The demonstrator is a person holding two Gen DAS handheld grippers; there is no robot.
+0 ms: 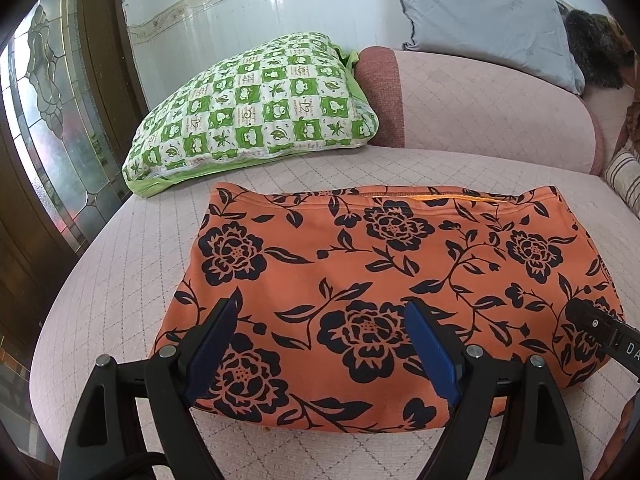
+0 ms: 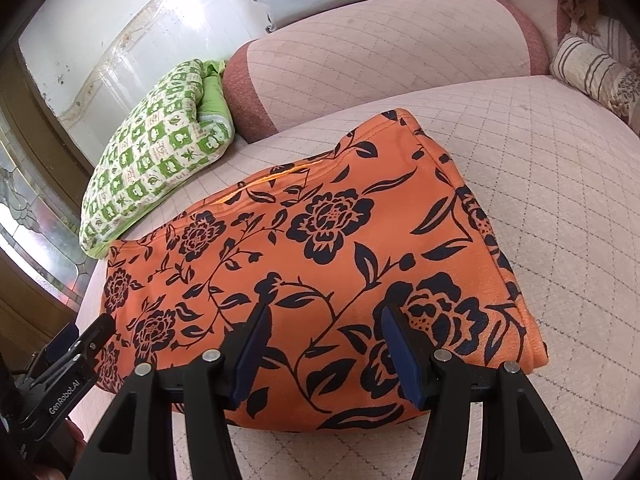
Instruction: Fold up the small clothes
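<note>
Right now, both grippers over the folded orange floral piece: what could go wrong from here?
1. Both the left gripper and right gripper stand open above the orange garment; closing on the thick fold may catch only the top layer, so it opens up.
2. Its right side shows stacked layer edges; dragging could shift them apart.
3. The quilted cover underneath is soft; a deep pinch might grab it too.

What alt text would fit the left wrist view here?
An orange garment with black flowers lies folded on a pink quilted sofa seat, the open left gripper above its near edge. A green checked pillow lies behind.
</note>
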